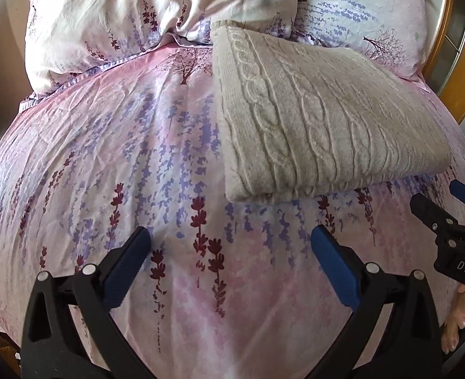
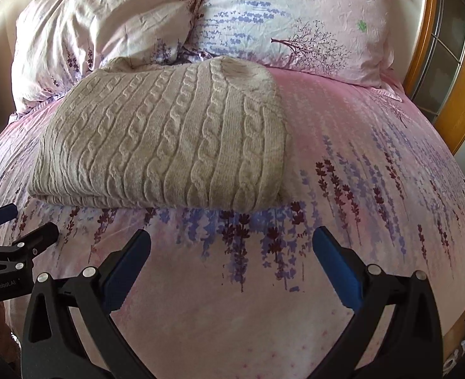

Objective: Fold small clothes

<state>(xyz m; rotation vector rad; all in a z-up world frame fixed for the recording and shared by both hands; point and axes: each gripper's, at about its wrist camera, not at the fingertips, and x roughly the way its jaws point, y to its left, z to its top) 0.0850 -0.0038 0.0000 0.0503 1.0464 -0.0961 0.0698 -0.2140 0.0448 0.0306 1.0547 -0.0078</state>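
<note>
Folded sweater (image 1: 324,113) lies beyond both wide-spread, empty hand-held grippers: left (image 1: 230,248), right (image 2: 232,248).

From my seat the sweater (image 2: 159,139) reads as thick beige cable-knit wool, matt and fuzzy, its raised braids rough against the thin, creased cotton duvet cover (image 2: 343,189) printed with lavender sprigs (the pillowcases (image 2: 279,15) look the same crinkled cloth). My left tool (image 1: 230,265) and right tool (image 2: 231,265) are matt black plastic with finely ribbed blue rubbery pads (image 2: 126,271) and bright metal rivets. The headboard (image 2: 434,63) is glossy varnished wood.
</note>
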